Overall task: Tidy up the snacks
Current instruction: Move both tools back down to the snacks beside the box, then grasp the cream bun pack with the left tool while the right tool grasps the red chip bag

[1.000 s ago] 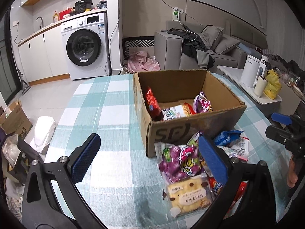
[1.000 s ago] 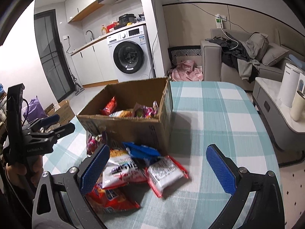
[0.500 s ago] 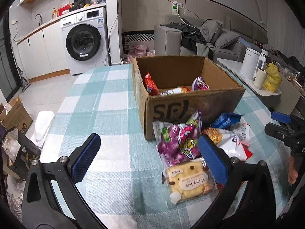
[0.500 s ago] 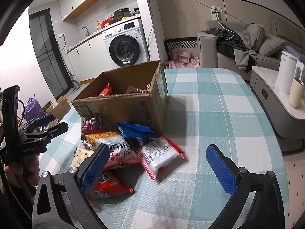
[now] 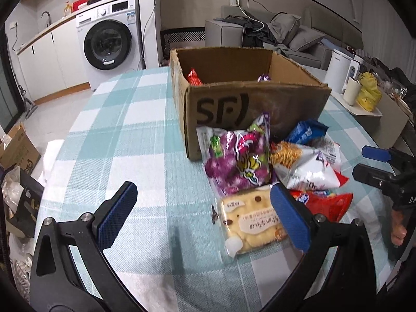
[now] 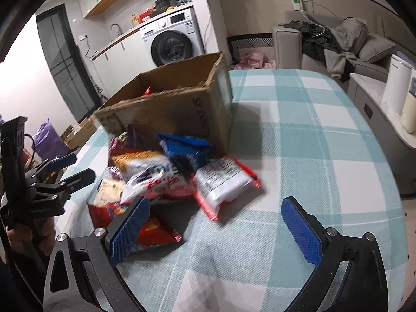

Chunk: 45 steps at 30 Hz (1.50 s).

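Observation:
An open cardboard box (image 5: 249, 104) stands on the checked table (image 5: 117, 135), with a few snack packs inside. In front of it lies a pile of snacks: a purple bag (image 5: 239, 161), a yellow cake pack (image 5: 252, 221), a white chip bag (image 5: 304, 166), a blue pack (image 5: 306, 132) and a red bag (image 5: 325, 202). My left gripper (image 5: 202, 213) is open and empty, low over the table just left of the cake pack. My right gripper (image 6: 215, 223) is open and empty, near a white-and-red pack (image 6: 223, 182). The box also shows in the right wrist view (image 6: 171, 106).
A washing machine (image 5: 109, 41) and counter stand at the back left, a sofa (image 5: 286, 33) at the back. A side table with a white kettle (image 5: 340, 70) is on the right. Boxes and bags lie on the floor at left (image 5: 18, 150).
Both grippers have moved lower and closer to the snack pile in front of the box. Both stay open and empty. The snacks and box have not moved.

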Motion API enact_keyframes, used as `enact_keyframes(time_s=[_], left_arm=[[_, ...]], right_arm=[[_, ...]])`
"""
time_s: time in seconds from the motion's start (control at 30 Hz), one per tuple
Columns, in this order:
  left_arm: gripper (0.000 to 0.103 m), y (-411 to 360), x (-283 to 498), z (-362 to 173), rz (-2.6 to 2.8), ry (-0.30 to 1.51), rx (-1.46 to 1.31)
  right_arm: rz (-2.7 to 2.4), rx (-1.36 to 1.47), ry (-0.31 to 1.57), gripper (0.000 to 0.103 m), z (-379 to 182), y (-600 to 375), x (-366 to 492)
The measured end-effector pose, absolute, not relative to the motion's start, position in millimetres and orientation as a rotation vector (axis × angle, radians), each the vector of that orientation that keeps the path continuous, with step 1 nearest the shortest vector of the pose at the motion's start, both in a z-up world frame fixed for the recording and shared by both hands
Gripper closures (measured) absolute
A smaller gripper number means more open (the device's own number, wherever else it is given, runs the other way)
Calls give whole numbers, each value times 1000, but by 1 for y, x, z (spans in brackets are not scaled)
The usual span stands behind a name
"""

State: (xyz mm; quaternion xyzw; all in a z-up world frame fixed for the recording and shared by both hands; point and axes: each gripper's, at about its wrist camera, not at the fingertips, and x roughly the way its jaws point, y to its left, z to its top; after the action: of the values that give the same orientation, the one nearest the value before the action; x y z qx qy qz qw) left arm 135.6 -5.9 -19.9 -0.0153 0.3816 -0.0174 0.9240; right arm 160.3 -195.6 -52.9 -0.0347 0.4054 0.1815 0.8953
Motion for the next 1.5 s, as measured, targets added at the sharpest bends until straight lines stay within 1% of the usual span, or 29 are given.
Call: enact_keyframes(time_s=[0.5,1.0,1.5], left_arm=[[1,-21,123,-36,-77,817,10],[1,-24,122,-55,-94,870,3],[1,-37,126,-59,-143,910,1]], right_arm=[[534,-47,868,0,-57,-163,134],[577,-72,913,0,-75,-128,137],[453,-98,956,0,-86,-151,150]])
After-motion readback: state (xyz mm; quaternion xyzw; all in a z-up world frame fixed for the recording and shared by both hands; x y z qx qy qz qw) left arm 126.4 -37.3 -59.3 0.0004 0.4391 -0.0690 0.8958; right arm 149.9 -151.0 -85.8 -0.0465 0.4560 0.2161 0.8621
